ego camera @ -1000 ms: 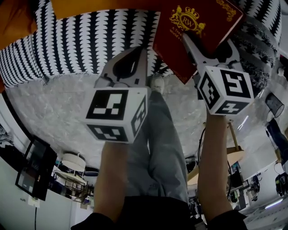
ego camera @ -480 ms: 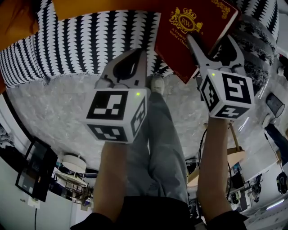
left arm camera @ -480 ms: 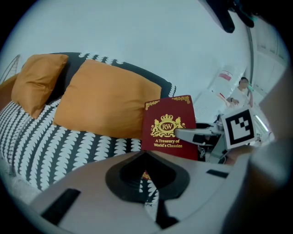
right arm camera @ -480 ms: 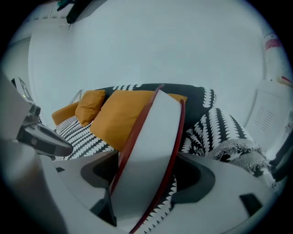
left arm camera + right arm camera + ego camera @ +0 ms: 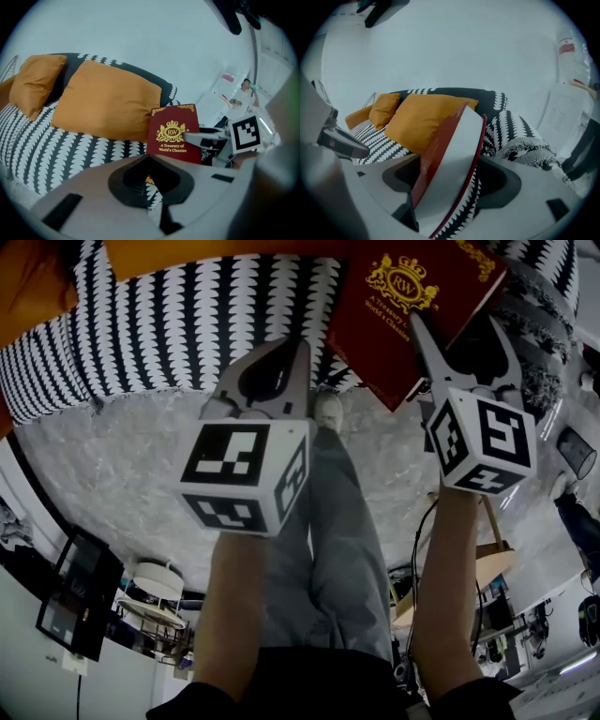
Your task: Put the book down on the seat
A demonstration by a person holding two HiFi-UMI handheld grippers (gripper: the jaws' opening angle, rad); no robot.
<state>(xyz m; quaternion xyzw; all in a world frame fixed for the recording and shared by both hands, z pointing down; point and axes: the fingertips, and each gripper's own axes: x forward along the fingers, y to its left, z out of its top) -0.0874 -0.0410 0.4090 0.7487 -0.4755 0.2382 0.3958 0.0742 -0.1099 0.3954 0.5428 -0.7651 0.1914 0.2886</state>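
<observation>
A dark red hardback book (image 5: pixel 412 306) with a gold crest hangs tilted over the black-and-white patterned sofa seat (image 5: pixel 169 334). My right gripper (image 5: pixel 461 334) is shut on its lower corner, one finger on the cover and one behind. In the right gripper view the book (image 5: pixel 450 159) stands on edge between the jaws, white page block facing me, above the seat (image 5: pixel 377 140). My left gripper (image 5: pixel 291 357) hovers at the sofa's front edge, shut, with nothing in it. In the left gripper view the book (image 5: pixel 172 133) is ahead and to the right, beyond the seat (image 5: pixel 56 150).
Two orange cushions (image 5: pixel 108 101) (image 5: pixel 35 82) lean on the sofa back. A fuzzy patterned armrest (image 5: pixel 525 140) lies right of the book. A marbled grey floor (image 5: pixel 112 465), my grey trouser leg (image 5: pixel 337 521) and a shoe (image 5: pixel 328 411) are below. A wooden stool (image 5: pixel 487 563) stands at the right.
The right gripper has carried the book a little to the right and farther over the sofa. The left gripper has stayed where it was.
</observation>
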